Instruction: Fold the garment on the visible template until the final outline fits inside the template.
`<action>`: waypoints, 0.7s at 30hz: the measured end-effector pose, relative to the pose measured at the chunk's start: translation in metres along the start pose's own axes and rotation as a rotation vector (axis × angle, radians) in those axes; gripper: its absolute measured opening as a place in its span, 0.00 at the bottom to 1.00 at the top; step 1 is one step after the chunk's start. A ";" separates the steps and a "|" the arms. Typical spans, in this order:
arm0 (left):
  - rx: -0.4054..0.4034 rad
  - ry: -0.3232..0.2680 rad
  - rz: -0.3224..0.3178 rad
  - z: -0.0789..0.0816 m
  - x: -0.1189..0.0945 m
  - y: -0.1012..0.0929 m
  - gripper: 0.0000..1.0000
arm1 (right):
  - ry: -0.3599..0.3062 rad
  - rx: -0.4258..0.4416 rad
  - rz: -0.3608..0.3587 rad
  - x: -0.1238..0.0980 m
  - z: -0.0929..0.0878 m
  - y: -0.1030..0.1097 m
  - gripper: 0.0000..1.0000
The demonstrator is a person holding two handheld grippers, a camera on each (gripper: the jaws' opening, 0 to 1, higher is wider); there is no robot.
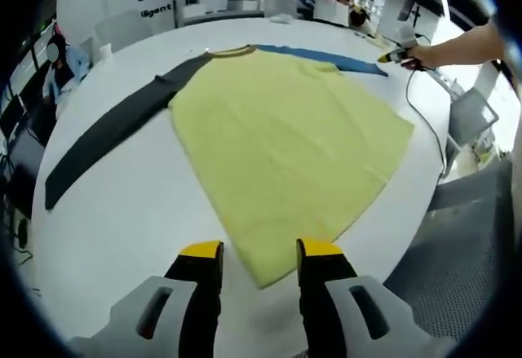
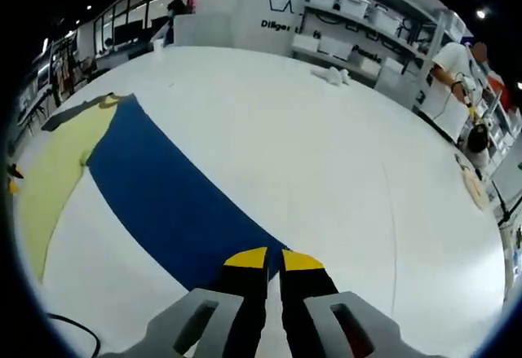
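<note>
Right tongs (image 2: 266,254) on blue sleeve (image 2: 163,199) end

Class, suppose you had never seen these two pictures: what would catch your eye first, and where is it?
First, the yellow shirt spread flat across the white table, its dark sleeve stretched out to the view's left. Then the blue sleeve, running straight to the right gripper, whose yellow-tipped jaws are closed on its end.
</note>
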State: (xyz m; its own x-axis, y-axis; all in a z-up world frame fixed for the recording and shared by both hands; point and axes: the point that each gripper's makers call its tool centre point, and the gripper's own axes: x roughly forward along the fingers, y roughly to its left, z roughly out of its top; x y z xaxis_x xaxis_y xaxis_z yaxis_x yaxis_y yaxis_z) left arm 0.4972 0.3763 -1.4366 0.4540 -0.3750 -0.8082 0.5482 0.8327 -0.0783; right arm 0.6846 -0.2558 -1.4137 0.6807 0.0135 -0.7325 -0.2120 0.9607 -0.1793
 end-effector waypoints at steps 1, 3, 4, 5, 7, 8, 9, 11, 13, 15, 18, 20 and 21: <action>-0.001 0.000 0.000 0.000 0.000 0.000 0.35 | -0.005 0.000 -0.003 -0.002 0.001 0.000 0.01; -0.003 -0.002 0.000 0.000 0.000 0.000 0.35 | -0.016 0.001 0.003 -0.006 0.003 0.002 0.01; -0.003 -0.003 0.000 0.000 -0.001 0.000 0.35 | -0.018 -0.006 0.005 -0.007 0.003 0.004 0.02; -0.004 -0.005 -0.001 0.000 -0.001 0.000 0.35 | -0.024 -0.011 0.013 -0.010 0.005 0.009 0.02; -0.003 -0.007 -0.003 -0.001 -0.001 -0.001 0.35 | -0.035 -0.037 0.025 -0.013 0.007 0.018 0.02; -0.003 -0.008 -0.003 -0.001 -0.001 -0.001 0.35 | -0.036 -0.038 0.029 -0.014 0.007 0.021 0.02; -0.005 -0.011 -0.005 0.000 -0.001 -0.001 0.35 | -0.045 -0.037 0.043 -0.016 0.009 0.027 0.03; -0.002 -0.014 -0.006 0.000 -0.002 -0.002 0.35 | -0.057 -0.050 0.054 -0.020 0.013 0.035 0.03; -0.002 -0.018 -0.006 0.001 -0.002 -0.002 0.35 | -0.075 -0.066 0.070 -0.024 0.018 0.045 0.03; -0.002 -0.021 -0.006 0.000 -0.002 -0.002 0.35 | -0.092 -0.078 0.081 -0.028 0.023 0.053 0.04; -0.003 -0.024 -0.007 -0.001 -0.003 -0.002 0.35 | -0.114 -0.110 0.106 -0.036 0.029 0.071 0.04; -0.001 -0.021 -0.009 -0.002 -0.003 -0.002 0.35 | -0.134 -0.142 0.131 -0.043 0.034 0.086 0.04; -0.001 -0.019 -0.012 -0.003 -0.003 -0.003 0.35 | -0.136 -0.154 0.136 -0.045 0.034 0.092 0.04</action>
State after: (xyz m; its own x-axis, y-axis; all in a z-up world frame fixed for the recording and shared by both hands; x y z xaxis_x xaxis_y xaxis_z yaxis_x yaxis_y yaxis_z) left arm 0.4918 0.3767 -1.4356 0.4610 -0.3927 -0.7958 0.5531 0.8284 -0.0884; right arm 0.6583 -0.1588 -1.3745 0.7247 0.1869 -0.6632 -0.4052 0.8941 -0.1908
